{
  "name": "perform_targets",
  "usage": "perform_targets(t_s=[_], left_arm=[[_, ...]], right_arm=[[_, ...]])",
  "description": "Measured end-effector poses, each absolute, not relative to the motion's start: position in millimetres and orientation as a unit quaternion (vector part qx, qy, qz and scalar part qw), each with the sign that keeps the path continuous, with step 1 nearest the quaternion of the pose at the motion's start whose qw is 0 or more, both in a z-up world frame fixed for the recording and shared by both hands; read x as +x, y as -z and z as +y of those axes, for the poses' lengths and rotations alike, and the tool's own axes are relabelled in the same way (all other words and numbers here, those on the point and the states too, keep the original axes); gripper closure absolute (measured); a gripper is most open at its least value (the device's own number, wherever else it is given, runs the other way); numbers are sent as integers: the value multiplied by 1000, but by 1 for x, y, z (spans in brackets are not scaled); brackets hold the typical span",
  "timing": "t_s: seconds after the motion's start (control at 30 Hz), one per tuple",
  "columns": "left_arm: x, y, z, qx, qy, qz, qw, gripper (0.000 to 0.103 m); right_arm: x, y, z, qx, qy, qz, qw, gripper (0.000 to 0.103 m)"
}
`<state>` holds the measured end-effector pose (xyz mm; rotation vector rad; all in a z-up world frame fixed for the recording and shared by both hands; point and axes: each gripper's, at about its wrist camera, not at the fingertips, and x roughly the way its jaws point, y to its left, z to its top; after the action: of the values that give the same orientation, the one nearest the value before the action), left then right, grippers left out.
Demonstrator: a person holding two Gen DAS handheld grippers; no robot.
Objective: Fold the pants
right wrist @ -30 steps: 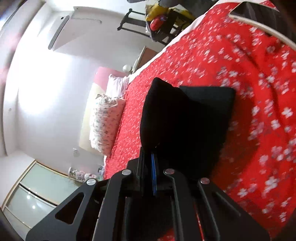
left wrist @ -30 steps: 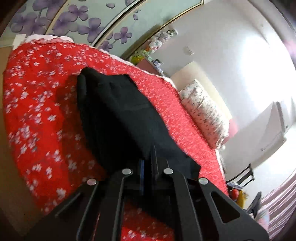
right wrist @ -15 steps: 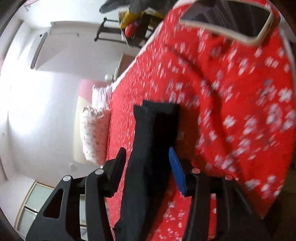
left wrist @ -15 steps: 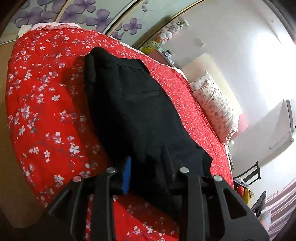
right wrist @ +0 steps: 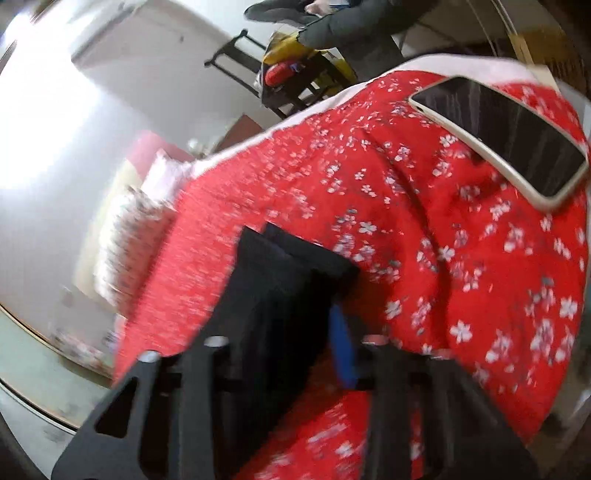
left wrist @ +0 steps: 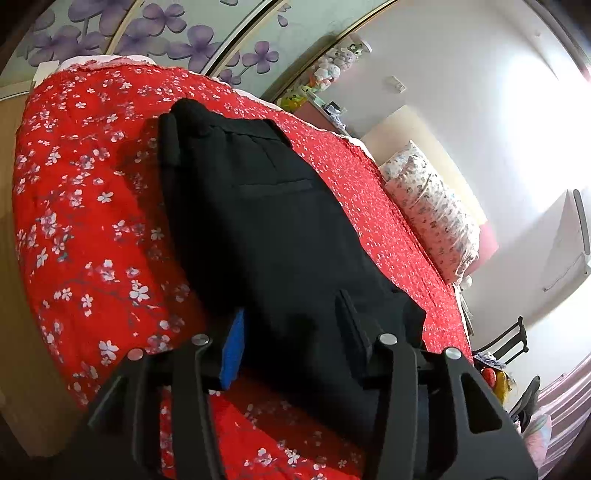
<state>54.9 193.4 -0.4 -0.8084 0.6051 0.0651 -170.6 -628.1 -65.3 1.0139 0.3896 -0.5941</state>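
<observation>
Black pants (left wrist: 266, 229) lie flat along a bed with a red floral cover (left wrist: 92, 221), waistband and a back pocket at the far end. My left gripper (left wrist: 291, 325) is open, its jaws spread on either side of the pants' near end, just above the cloth. In the right wrist view the pants' other end (right wrist: 288, 280) lies folded on the cover. My right gripper (right wrist: 280, 332) is open too, its blue-padded finger (right wrist: 341, 347) on the right of the cloth. That view is blurred by motion.
A phone in a pale case (right wrist: 509, 136) lies on the bed's corner. A patterned pillow (left wrist: 436, 214) lies at the headboard. A dark chair with clutter (right wrist: 291, 77) stands past the bed. A floral wardrobe door (left wrist: 166, 33) lies beyond the bed's far end.
Both grippers were shut on the pants one second ago. Both have opened and let the cloth drop onto the bed. The right gripper has swung and pulled back.
</observation>
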Motion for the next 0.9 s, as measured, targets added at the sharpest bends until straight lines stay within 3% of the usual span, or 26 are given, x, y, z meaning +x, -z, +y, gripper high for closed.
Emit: perform_targets(t_s=[0.13, 0.37, 0.47, 0.57, 0.7, 0.8, 0.87, 0.9], left_arm=[[57, 0, 193, -393, -28, 290, 872, 54], [56, -1, 201, -400, -20, 280, 873, 47], [37, -12, 213, -402, -65, 231, 884, 30], [23, -27, 226, -409, -65, 167, 895, 28], [33, -48, 228, -396, 6, 121, 910, 18], [55, -47, 221, -381, 45, 157, 910, 7], [70, -33, 223, -391, 17, 214, 895, 6], [81, -18, 227, -397, -22, 265, 879, 10]], right_arm=[[-175, 77, -640, 512, 269, 171, 798, 91], [-169, 79, -636, 491, 288, 191, 800, 89], [-174, 77, -635, 498, 286, 186, 797, 89], [-179, 78, -636, 507, 282, 181, 794, 89], [-179, 80, -633, 504, 285, 187, 794, 86], [-177, 80, -631, 502, 288, 190, 793, 83], [-177, 82, -630, 505, 289, 189, 791, 79], [-177, 83, -629, 508, 288, 188, 790, 78]])
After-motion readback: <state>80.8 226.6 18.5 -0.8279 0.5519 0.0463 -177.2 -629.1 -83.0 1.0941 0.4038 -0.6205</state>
